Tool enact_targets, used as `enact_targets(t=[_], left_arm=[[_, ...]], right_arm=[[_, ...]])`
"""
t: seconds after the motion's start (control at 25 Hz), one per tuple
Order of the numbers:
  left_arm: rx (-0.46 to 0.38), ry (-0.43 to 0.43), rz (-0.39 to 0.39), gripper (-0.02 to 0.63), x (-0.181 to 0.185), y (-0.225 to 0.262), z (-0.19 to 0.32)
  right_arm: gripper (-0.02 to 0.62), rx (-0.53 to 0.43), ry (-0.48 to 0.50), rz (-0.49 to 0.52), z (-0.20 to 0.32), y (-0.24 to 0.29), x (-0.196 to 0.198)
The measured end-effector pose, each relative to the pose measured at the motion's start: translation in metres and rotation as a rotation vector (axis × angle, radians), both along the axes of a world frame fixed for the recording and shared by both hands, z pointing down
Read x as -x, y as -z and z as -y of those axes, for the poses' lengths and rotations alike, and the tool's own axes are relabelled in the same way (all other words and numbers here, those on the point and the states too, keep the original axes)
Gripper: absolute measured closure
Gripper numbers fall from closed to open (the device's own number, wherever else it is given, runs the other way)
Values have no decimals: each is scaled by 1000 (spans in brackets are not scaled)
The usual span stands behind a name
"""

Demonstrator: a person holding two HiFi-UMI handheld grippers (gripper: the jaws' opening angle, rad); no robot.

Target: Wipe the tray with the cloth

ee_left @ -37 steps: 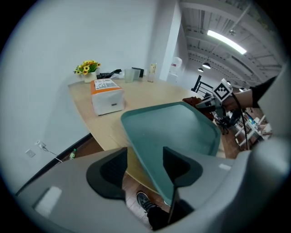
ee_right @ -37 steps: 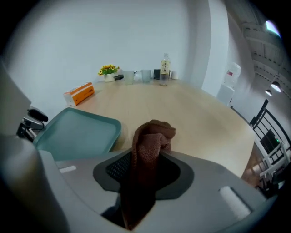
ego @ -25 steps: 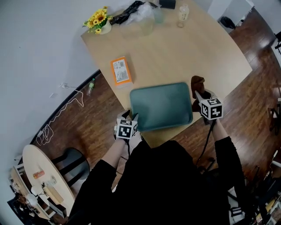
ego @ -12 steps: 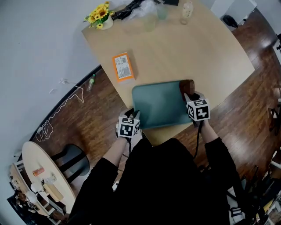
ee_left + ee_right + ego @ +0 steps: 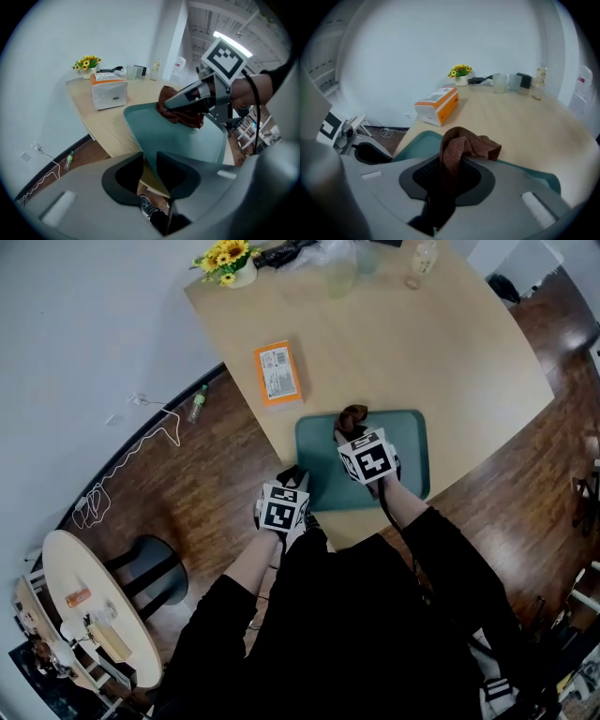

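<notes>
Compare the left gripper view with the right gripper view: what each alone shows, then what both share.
Left only: the left gripper, jaws closing on the tray rim, and the right gripper seen from outside. Right only: a look straight between the right jaws, shut on the cloth. Both: tray, cloth, orange box, flowers.

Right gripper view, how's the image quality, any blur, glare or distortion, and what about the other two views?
Right gripper view: strong fisheye, dark rounded corners; the brown woven cloth is fairly sharp, the rim hazy. Left gripper view: same bending, with a ceiling strip light glaring at upper right. Head view: even lighting, the rectangular teal plastic tray crisp, straight lines bowed.
</notes>
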State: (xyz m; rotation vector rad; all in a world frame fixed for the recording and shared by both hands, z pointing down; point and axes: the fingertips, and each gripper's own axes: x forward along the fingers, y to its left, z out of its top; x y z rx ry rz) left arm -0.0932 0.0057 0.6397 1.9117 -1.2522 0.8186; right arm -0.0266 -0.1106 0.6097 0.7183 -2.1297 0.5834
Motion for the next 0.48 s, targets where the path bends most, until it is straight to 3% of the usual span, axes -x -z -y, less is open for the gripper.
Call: enact_targets(t=[0.24,0.36,0.48], left_arm=[[-32,-14,-18,535,3,2,1],[-36,-12,-29,537,4,3,2],[-49,-18,-31,535,1,4,6]], right_arm=[[522,135,119,84,-42,-2,91],[522,186,117,115,-56,-6,99],[522,180,100,125,-68,-5,80]])
